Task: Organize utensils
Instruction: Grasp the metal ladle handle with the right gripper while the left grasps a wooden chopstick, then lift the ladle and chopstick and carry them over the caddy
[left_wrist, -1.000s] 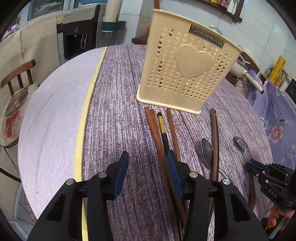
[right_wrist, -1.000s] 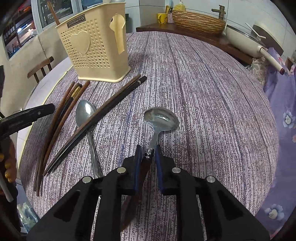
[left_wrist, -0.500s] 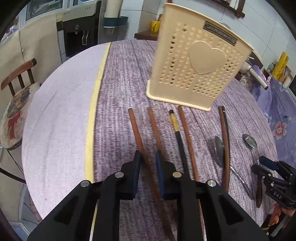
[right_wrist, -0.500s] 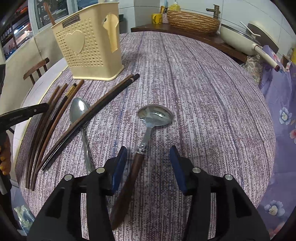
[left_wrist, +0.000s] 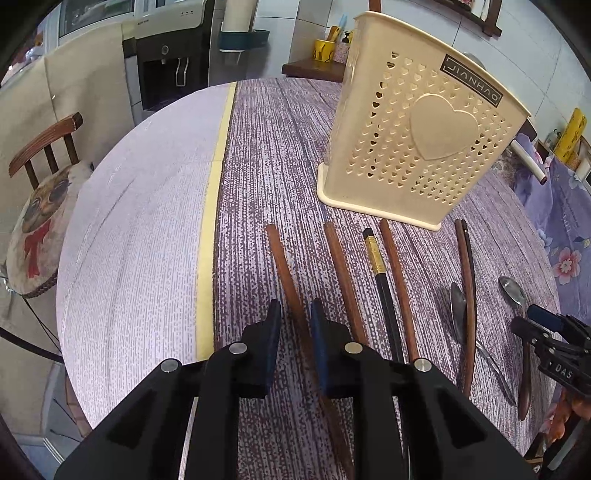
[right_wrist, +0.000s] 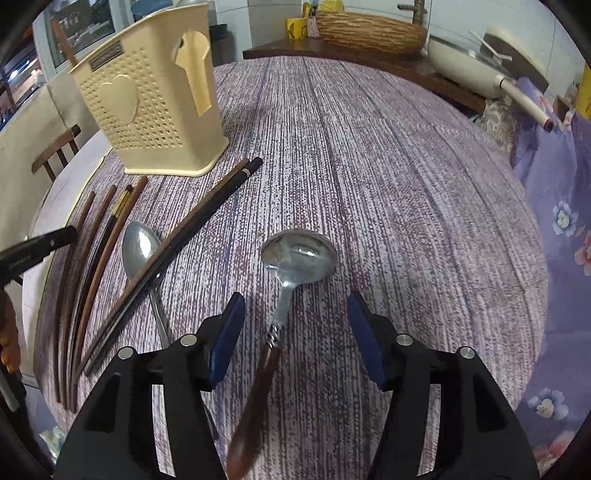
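Gripping the leftmost chopstick (left_wrist: 286, 275) with the left gripper (left_wrist: 295, 325), jaws clenched on it near its middle, its far tip lying short of the cream holder (left_wrist: 417, 147). Hanging released over the wooden-handled spoon (right_wrist: 299, 254), the right gripper (right_wrist: 297, 328), jaws having just been opening, spoon lying between them untouched on the tablecloth (right_wrist: 369, 166). Risking a pivot or slip on lifting, with only 1 thin stick pinched; also nudging the next chopstick (left_wrist: 341, 273) just to the right.
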